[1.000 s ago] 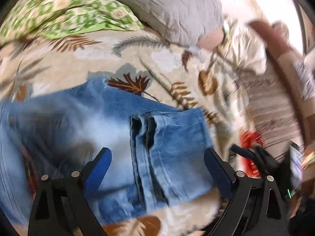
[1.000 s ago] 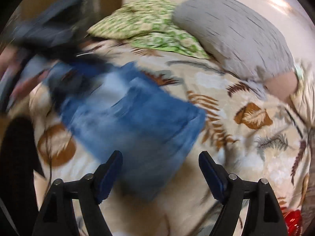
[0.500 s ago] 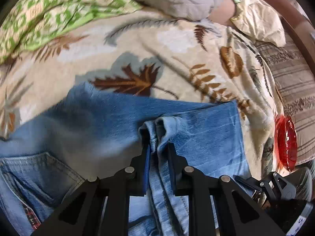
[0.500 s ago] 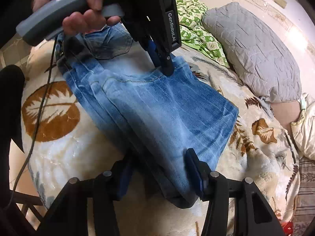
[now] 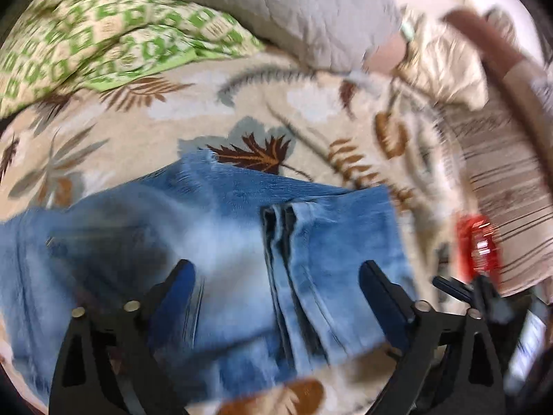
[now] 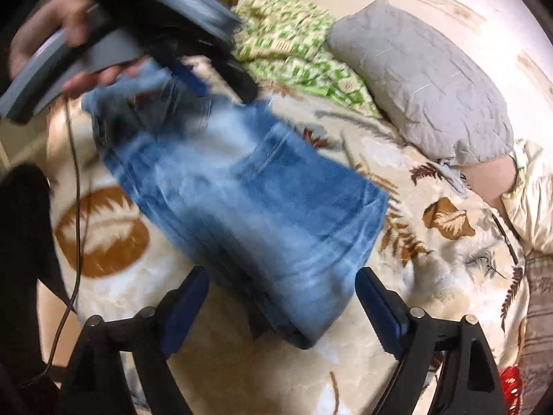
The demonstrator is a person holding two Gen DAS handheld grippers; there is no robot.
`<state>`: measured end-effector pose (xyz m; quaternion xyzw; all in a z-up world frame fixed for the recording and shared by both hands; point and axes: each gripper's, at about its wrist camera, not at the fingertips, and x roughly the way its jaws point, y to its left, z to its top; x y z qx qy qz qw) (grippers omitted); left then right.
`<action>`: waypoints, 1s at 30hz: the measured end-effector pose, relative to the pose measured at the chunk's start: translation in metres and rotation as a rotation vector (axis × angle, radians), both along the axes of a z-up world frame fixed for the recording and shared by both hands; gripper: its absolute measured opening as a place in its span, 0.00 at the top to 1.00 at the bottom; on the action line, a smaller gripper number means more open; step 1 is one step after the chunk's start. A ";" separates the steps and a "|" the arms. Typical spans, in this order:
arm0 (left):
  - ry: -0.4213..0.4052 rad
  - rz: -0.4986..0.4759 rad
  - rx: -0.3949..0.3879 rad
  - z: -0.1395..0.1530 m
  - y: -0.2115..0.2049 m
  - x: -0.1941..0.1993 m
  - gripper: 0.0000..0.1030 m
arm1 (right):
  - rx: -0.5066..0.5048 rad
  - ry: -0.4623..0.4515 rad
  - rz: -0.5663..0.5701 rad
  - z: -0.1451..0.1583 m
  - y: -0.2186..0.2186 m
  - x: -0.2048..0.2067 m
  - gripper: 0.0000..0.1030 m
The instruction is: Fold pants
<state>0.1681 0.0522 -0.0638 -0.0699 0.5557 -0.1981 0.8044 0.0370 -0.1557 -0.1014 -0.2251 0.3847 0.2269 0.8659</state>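
Note:
Blue jeans (image 5: 224,235) lie folded on the leaf-print bedspread (image 5: 172,110), their leg hems stacked on top in the left wrist view. My left gripper (image 5: 276,273) hovers over the hems, its jaws opening wide and touching no cloth. In the right wrist view the folded jeans (image 6: 249,190) run from upper left toward me. Their near end lies between the pads of my right gripper (image 6: 281,276), whose jaws are also opening and do not press on it. A hand (image 6: 79,79) holds the left gripper (image 6: 193,79) above the far end of the jeans.
A grey pillow (image 6: 421,86) and a green patterned blanket (image 6: 293,45) lie at the back of the bed. A red object (image 5: 478,245) sits beside striped cloth (image 5: 508,190) at the right. A thin cable (image 6: 76,207) hangs down at the left.
Half a second ago the left gripper was shut on the hems and the right was closing around the folded end. Both have let go and spread wide, and the left has pulled back.

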 end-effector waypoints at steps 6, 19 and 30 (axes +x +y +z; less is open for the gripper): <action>-0.061 0.109 -0.187 0.043 0.063 -0.047 0.00 | 0.259 0.034 -0.083 0.040 -0.018 0.018 0.06; -0.125 0.386 -0.106 -0.018 0.160 -0.127 0.00 | 0.340 0.031 -0.095 0.069 0.016 0.047 0.00; -0.036 0.684 -0.417 -0.090 0.196 -0.117 0.00 | 0.248 -0.054 -0.068 0.089 0.044 0.034 0.00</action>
